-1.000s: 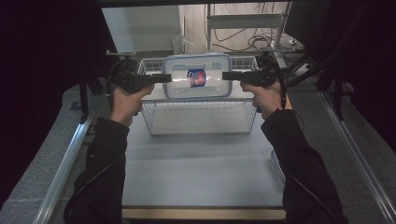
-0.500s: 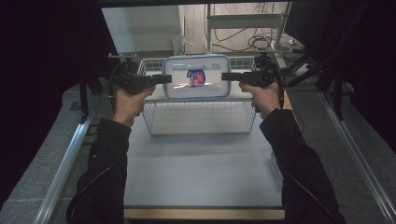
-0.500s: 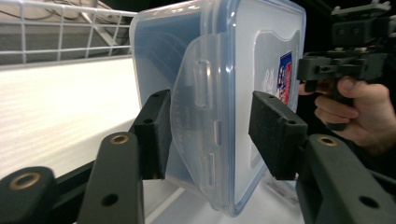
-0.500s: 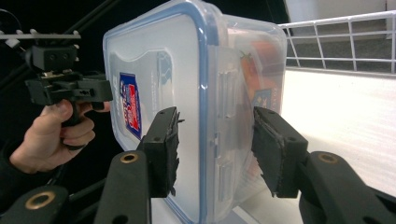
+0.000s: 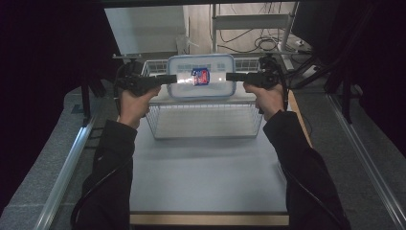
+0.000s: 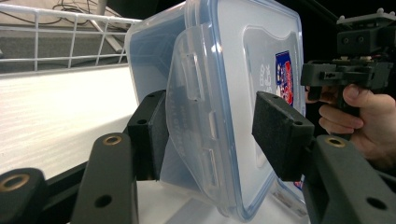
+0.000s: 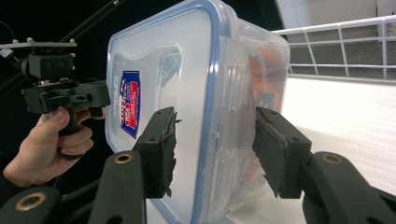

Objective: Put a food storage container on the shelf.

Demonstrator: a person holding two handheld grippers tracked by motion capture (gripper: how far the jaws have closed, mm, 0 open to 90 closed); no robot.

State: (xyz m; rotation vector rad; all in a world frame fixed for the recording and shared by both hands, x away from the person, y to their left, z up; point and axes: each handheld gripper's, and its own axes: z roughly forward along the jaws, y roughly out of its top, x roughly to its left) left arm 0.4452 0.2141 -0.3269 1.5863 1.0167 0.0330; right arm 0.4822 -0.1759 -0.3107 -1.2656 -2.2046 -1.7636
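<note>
A clear plastic food box with a blue-rimmed lid and a red-and-blue label stands on its edge inside the white wire basket, lid towards me. My left gripper reaches its left end and my right gripper its right end. In the left gripper view the box sits between the jaws of the left gripper, which have just been opening; the pad on the lid side stands off it. In the right gripper view the right gripper straddles the box with small gaps, its jaws also just opening.
The basket stands at the far end of a pale grey table. Its wire wall rises behind the box. Metal rails run along both table sides. Shelving and cables lie beyond the basket.
Both hands and the box stay almost where they were; the box sits a touch lower at the basket's far end.
</note>
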